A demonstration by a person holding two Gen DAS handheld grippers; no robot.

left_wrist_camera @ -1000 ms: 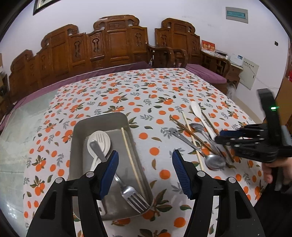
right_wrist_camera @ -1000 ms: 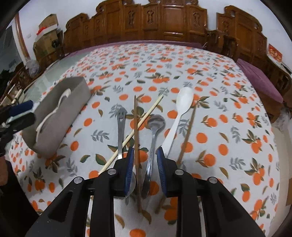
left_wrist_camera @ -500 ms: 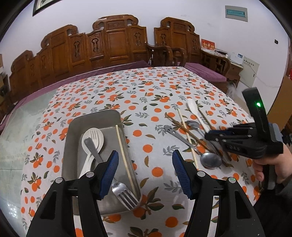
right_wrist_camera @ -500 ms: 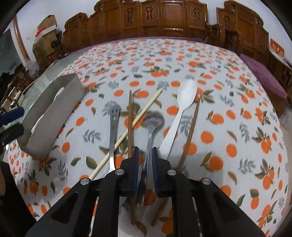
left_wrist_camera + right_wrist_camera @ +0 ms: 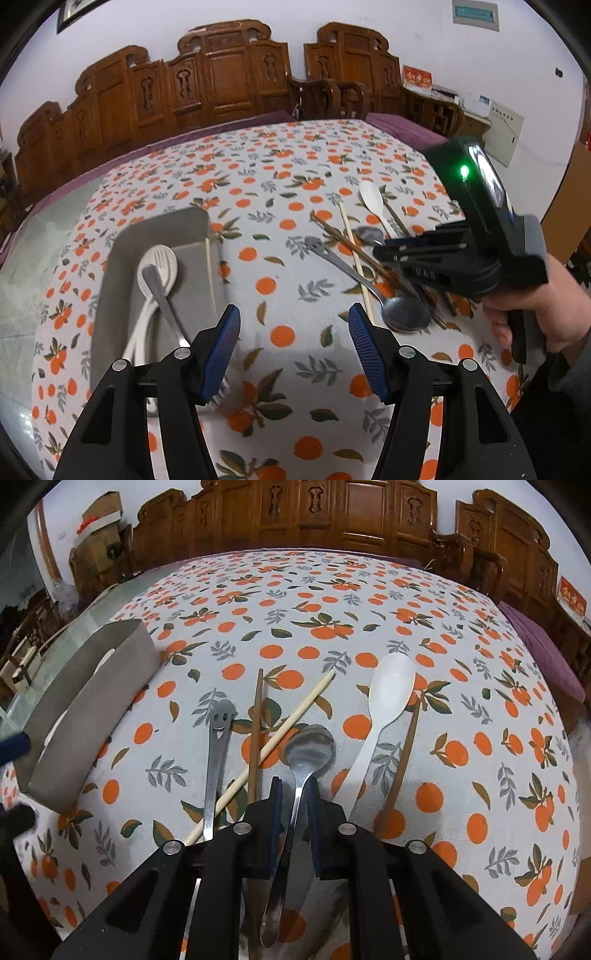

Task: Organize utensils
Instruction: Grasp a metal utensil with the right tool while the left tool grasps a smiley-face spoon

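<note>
Beside the grey tray [image 5: 92,701], on its right, the loose utensils lie on the orange-print counter [image 5: 332,602]: a smiley-handled steel utensil [image 5: 218,738], two dark chopsticks, a pale bamboo chopstick [image 5: 280,731], a white plastic spoon [image 5: 384,709] and a steel spoon [image 5: 306,760]. The right tool [image 5: 295,805] is clenched on the steel spoon's handle, just behind the bowl, with the spoon still flat on the cloth. The left tool [image 5: 293,347] hangs released and empty, near the tray's right wall.

To do this lift well, raise the spoon straight up, since its handle lies close beside a dark chopstick [image 5: 255,734] and the white spoon; dragging sideways would likely scatter them. Then carry it left and lay it lengthwise in the tray beside the white fork-spoon [image 5: 155,269].

Hidden: the right tool's body covers the handle ends of the neighbouring utensils. The tray's near end disappears behind the left tool, and only its outer wall shows from the right wrist.
</note>
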